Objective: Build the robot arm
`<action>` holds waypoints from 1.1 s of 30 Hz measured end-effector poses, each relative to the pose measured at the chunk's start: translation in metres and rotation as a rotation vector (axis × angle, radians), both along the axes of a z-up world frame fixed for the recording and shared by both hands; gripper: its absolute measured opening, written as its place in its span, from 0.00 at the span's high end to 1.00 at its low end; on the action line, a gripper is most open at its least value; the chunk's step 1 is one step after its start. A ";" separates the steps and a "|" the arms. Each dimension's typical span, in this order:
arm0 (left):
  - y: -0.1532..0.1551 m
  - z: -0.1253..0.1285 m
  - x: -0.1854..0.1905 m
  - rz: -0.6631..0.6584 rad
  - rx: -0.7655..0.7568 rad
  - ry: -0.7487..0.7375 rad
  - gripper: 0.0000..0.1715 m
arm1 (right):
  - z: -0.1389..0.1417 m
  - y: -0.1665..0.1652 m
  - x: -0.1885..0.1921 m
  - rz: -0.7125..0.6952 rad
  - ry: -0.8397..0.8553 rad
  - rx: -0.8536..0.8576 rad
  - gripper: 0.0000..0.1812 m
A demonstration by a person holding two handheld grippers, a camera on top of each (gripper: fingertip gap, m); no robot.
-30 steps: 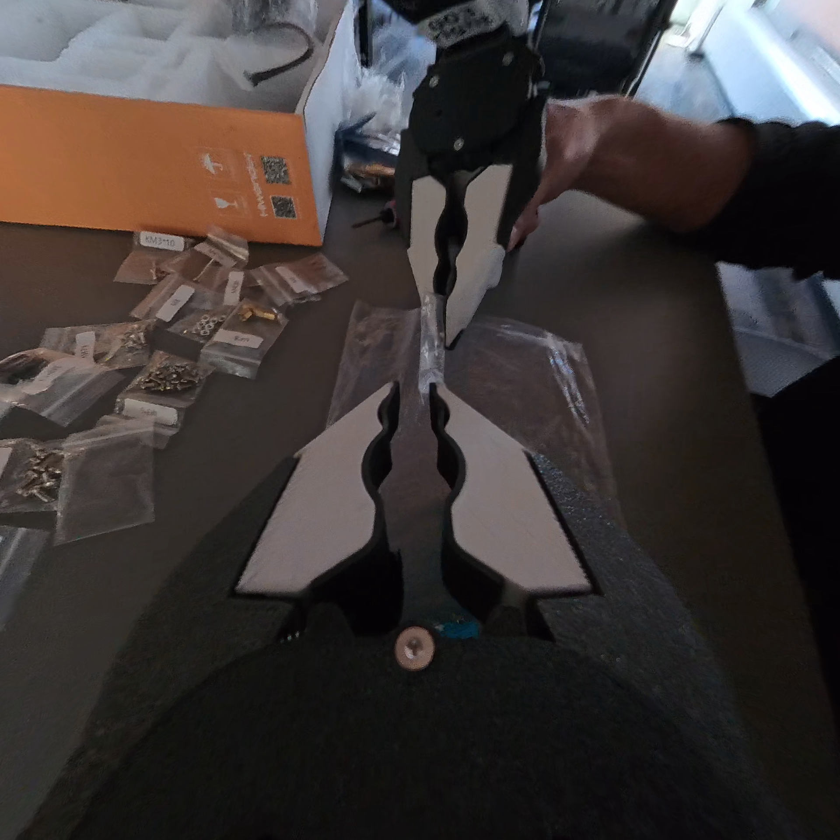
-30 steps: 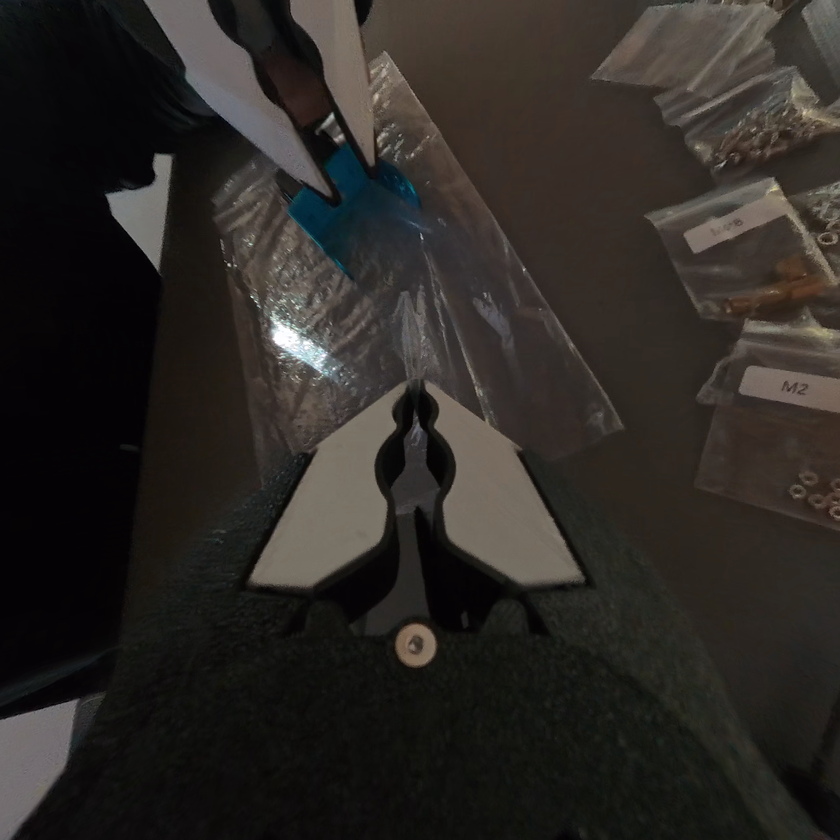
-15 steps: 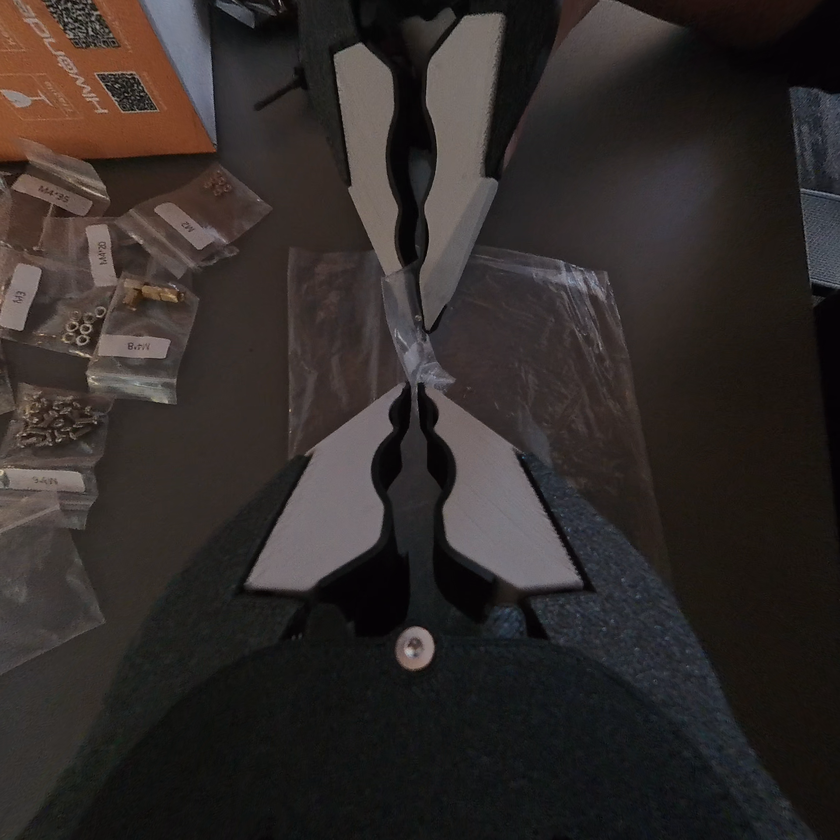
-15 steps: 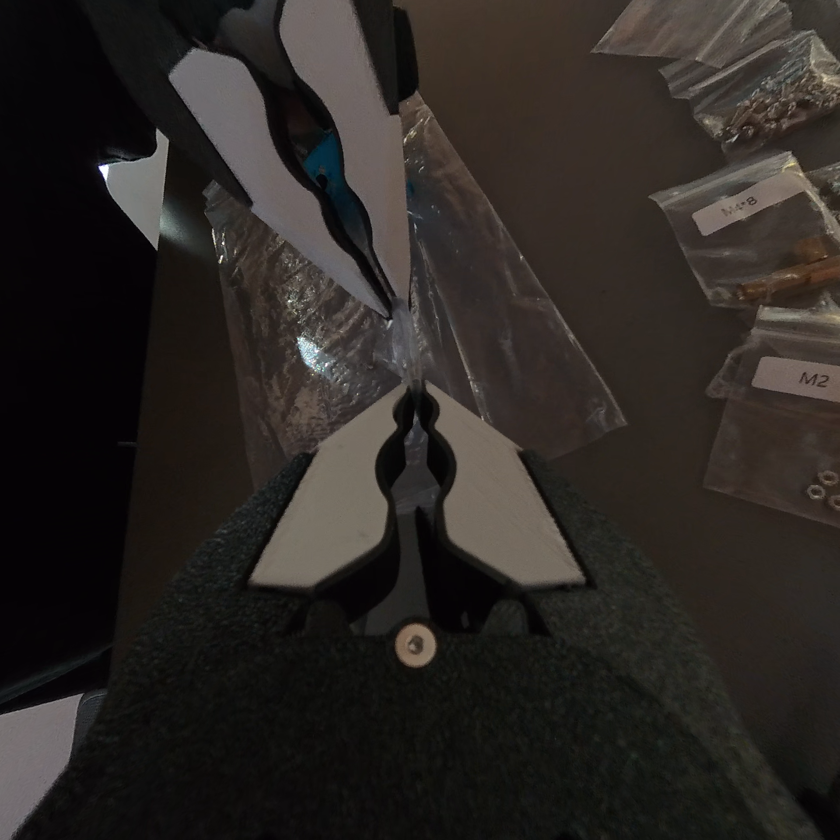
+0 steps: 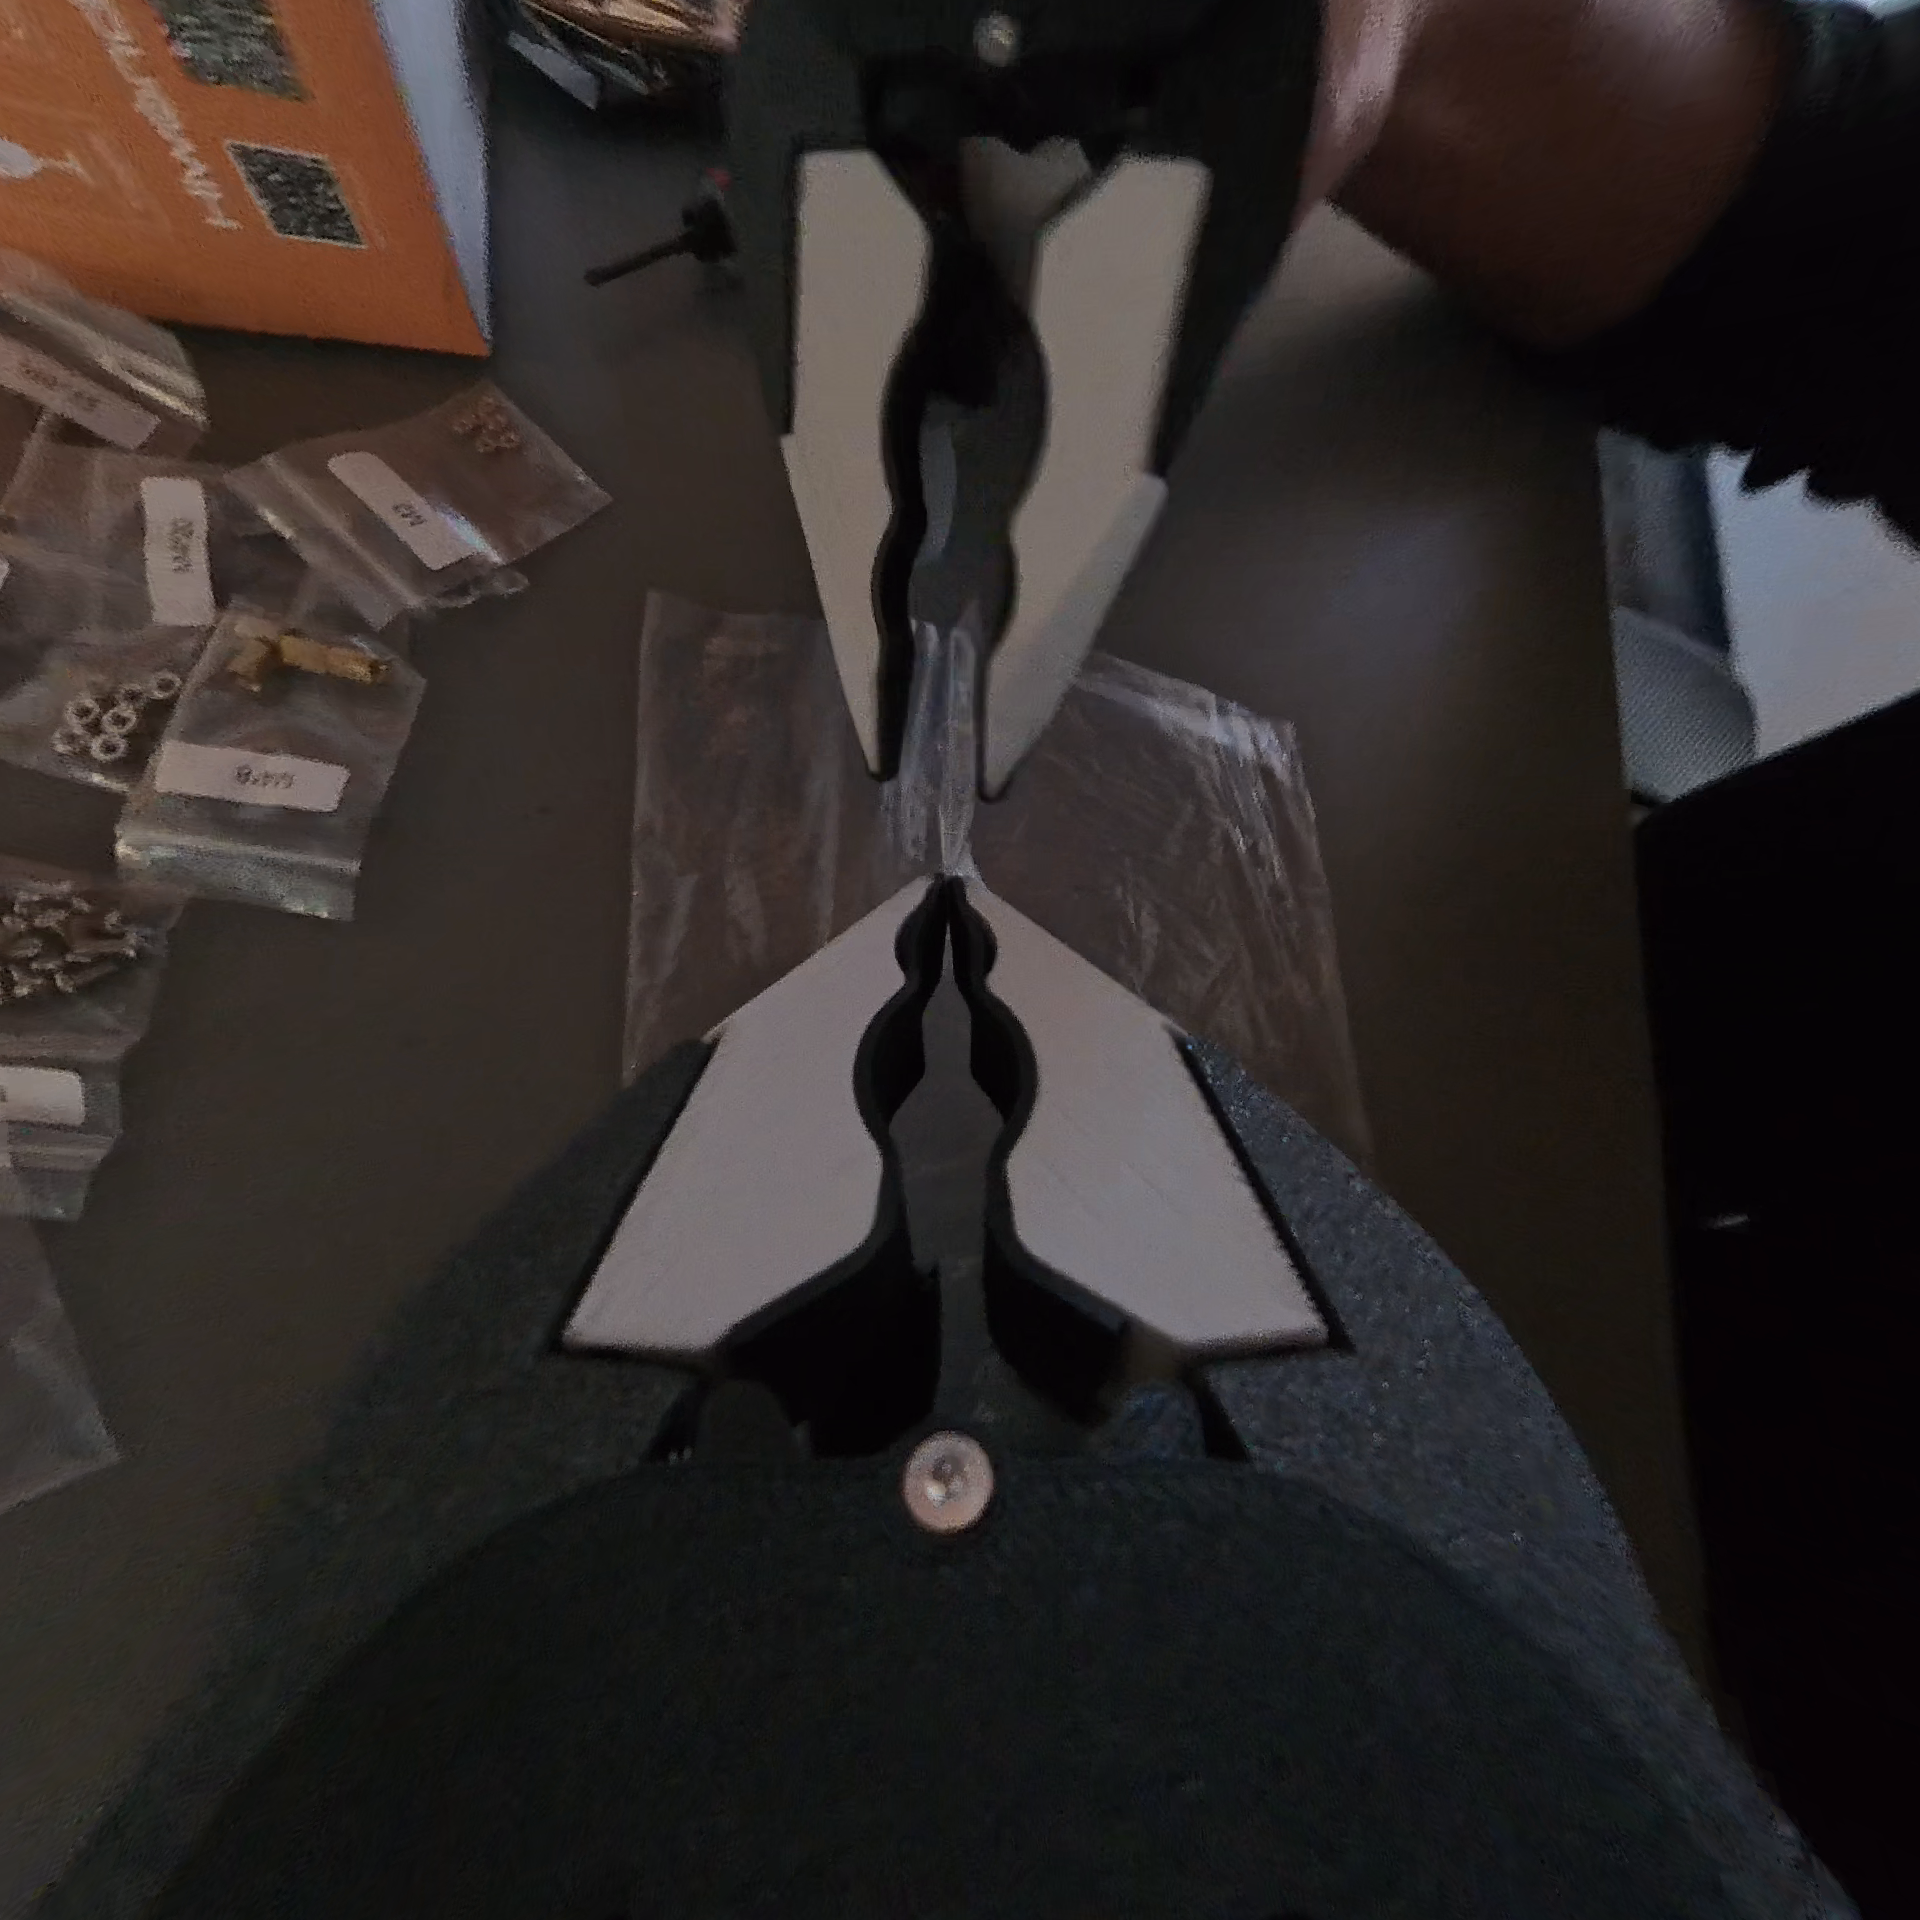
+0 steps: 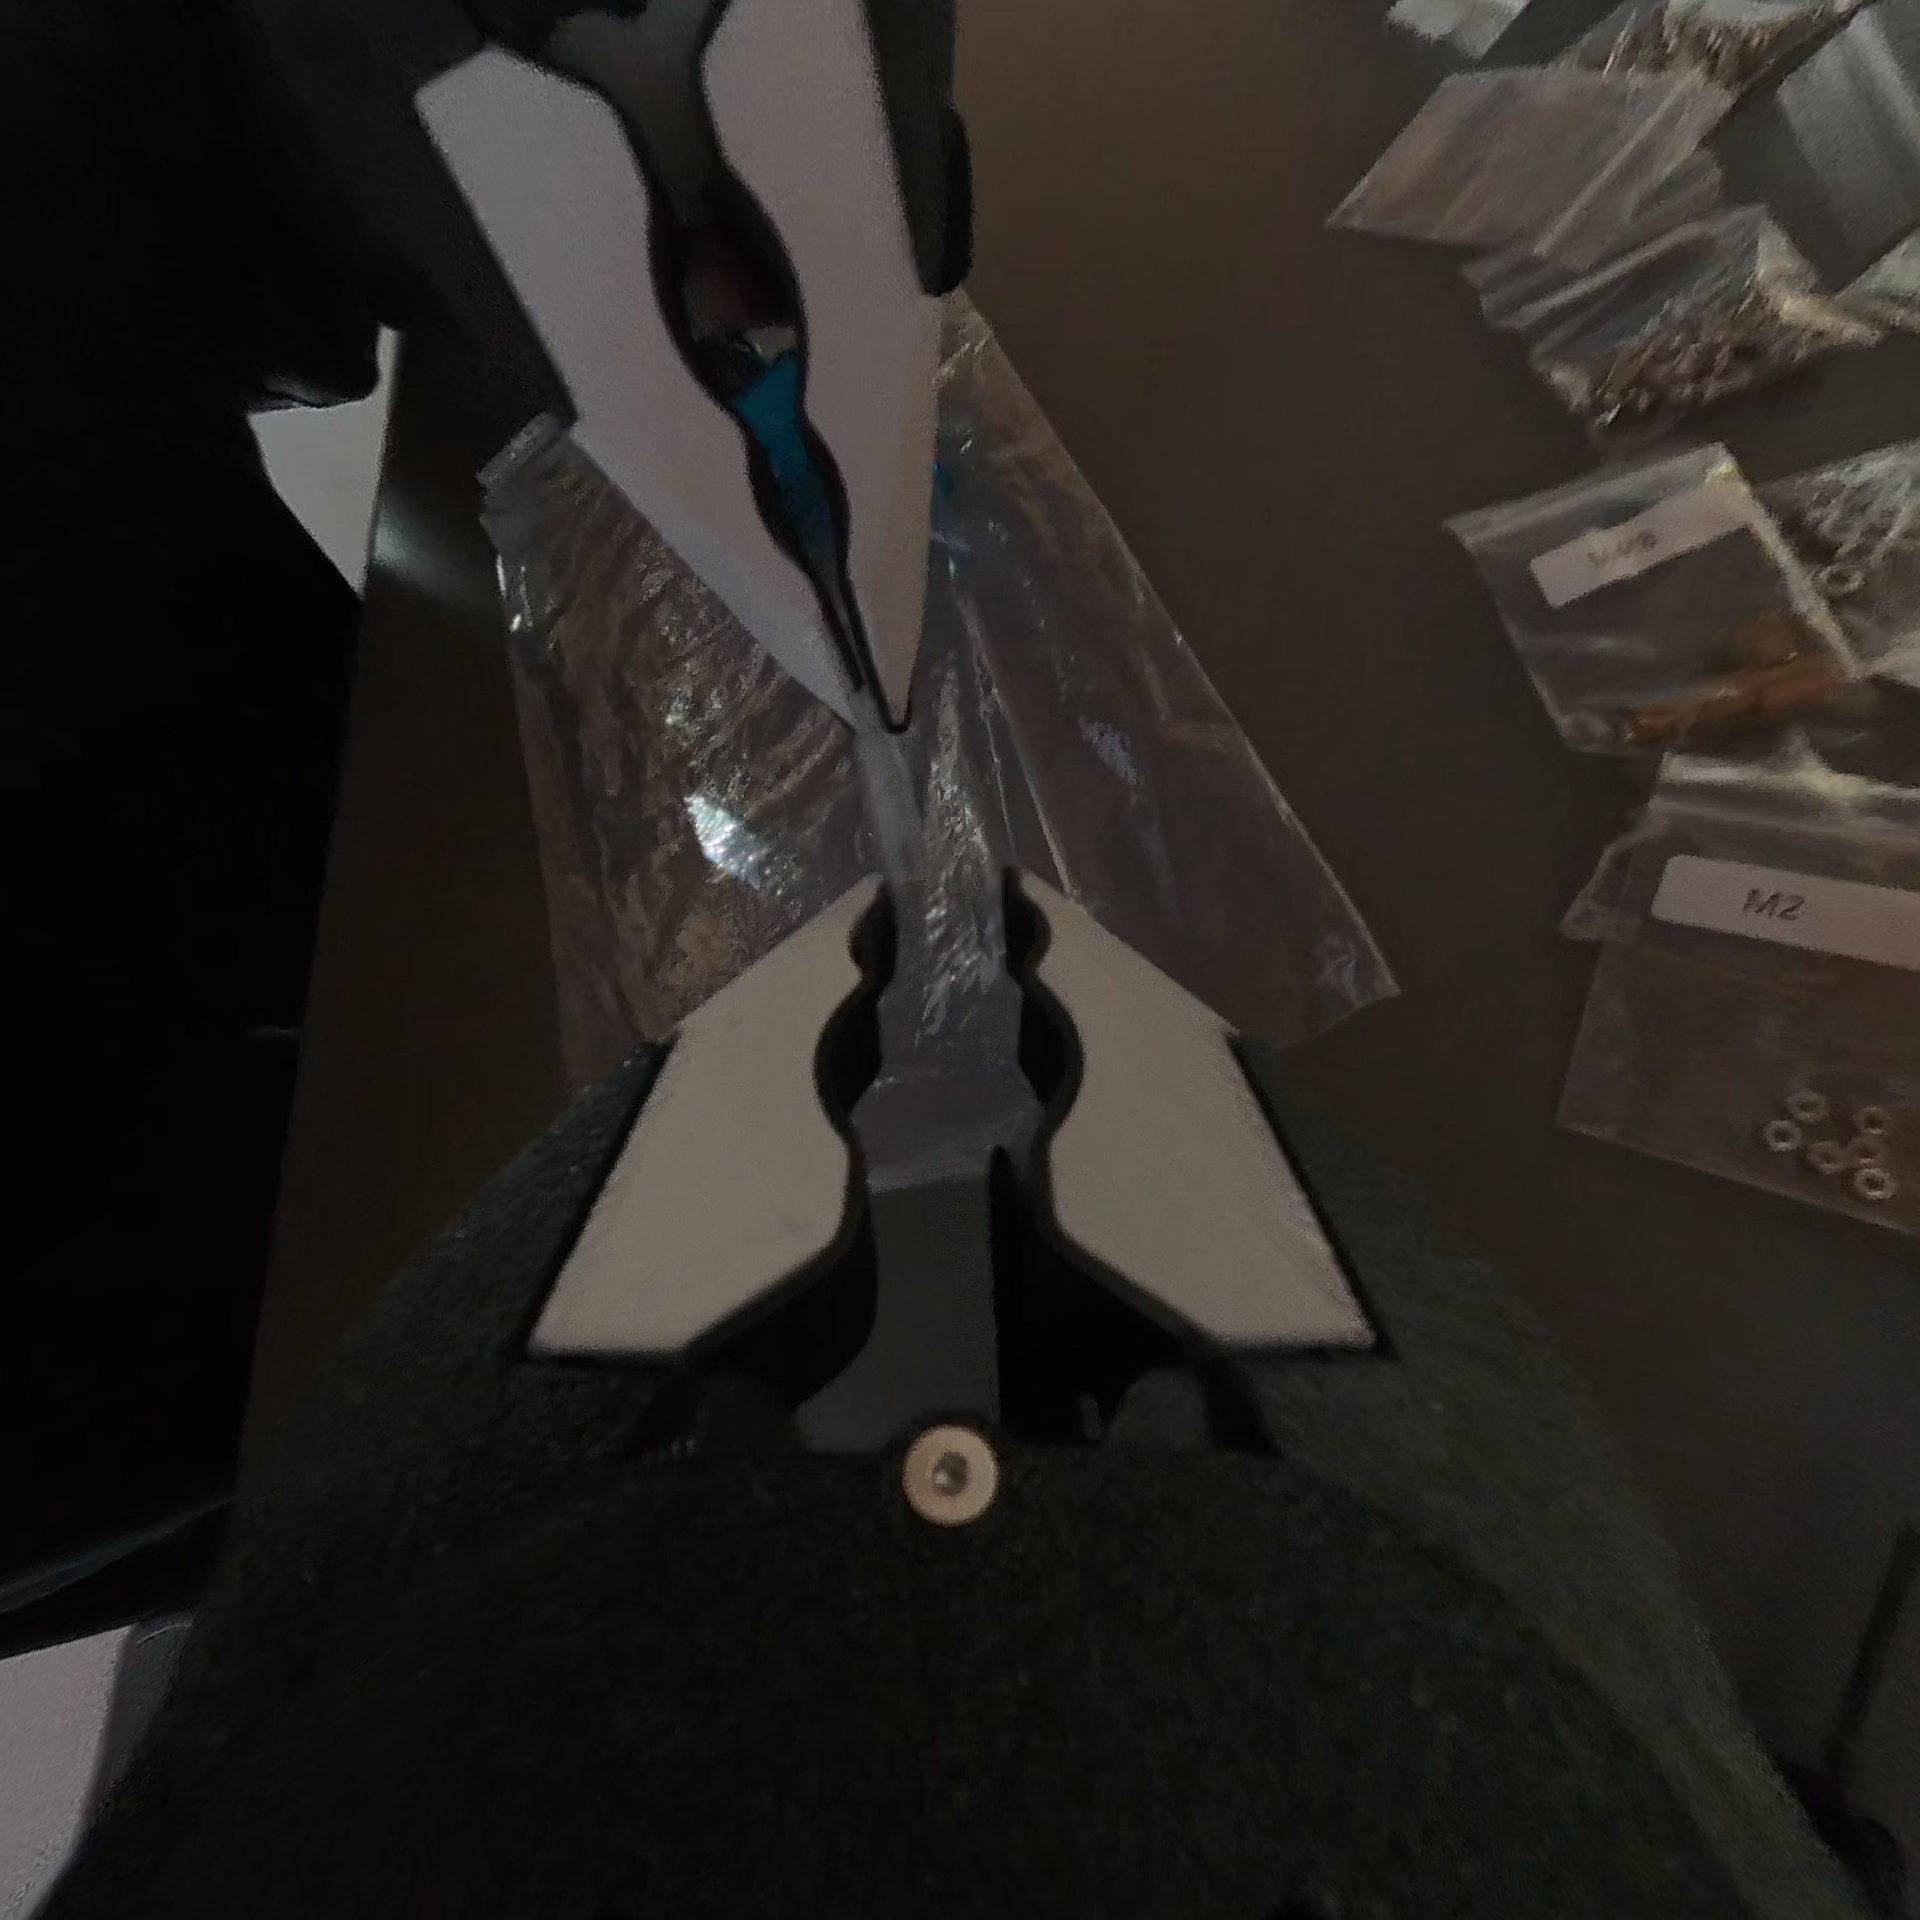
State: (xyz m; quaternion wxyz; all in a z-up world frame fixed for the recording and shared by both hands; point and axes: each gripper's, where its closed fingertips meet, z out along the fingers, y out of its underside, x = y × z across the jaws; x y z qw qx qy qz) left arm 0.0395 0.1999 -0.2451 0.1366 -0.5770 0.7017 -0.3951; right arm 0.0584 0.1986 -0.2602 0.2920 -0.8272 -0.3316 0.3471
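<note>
A clear plastic bag [image 5: 1164,862] lies flat on the dark table, with a ridge of it pulled up in the middle. My left gripper [image 5: 945,883] is shut on that ridge, its tips pressed together. My right gripper [image 5: 940,784] faces it tip to tip, jaws a little apart, with the ridge running loosely between them. In the right wrist view my right gripper [image 6: 948,894] is open around the plastic bag [image 6: 675,748], and the left gripper [image 6: 873,717] pinches it just beyond. A small blue piece [image 6: 774,436] shows behind the left gripper's fingers.
Several small zip bags of screws and nuts [image 5: 260,748] lie left of the bag and also show in the right wrist view [image 6: 1662,613]. An orange box [image 5: 208,156] stands at the back left, with a small black knob [image 5: 675,244] beside it. A person's hand [image 5: 1507,156] holds the right gripper. The table edge [image 5: 1621,727] runs along the right. Both grippers' tips are close together, under 4 cm apart. It is some 15 centimeters from my right tips to the small black knob [image 5: 675,244].
My left gripper came forward and shut on the raised ridge of the bag. My right gripper, which was shut on that ridge, has opened.
</note>
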 end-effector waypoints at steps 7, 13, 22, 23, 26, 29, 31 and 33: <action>0.016 0.014 0.003 0.125 -0.264 0.011 1.00 | 0.014 0.019 -0.005 -0.055 -0.197 0.342 0.70; 0.019 0.015 -0.001 0.108 -0.232 -0.007 1.00 | 0.023 0.009 -0.004 -0.028 -0.059 0.236 0.77; 0.027 0.019 0.001 0.154 -0.230 -0.019 1.00 | 0.015 -0.004 -0.022 0.036 0.010 0.100 0.74; 0.026 0.019 0.002 0.154 -0.234 -0.021 1.00 | 0.017 -0.004 -0.022 0.034 0.021 0.090 0.74; 0.026 0.020 0.003 0.151 -0.239 -0.024 1.00 | 0.016 -0.004 -0.021 0.034 0.041 0.074 0.74; 0.026 0.022 0.002 0.147 -0.235 -0.027 1.00 | 0.015 -0.002 -0.018 0.021 0.027 0.075 0.75; 0.025 0.021 0.001 0.144 -0.227 -0.024 1.00 | 0.014 -0.001 -0.018 0.017 0.024 0.076 0.75; 0.023 0.019 0.002 0.142 -0.232 -0.022 1.00 | 0.017 -0.002 -0.020 0.018 0.052 0.072 0.74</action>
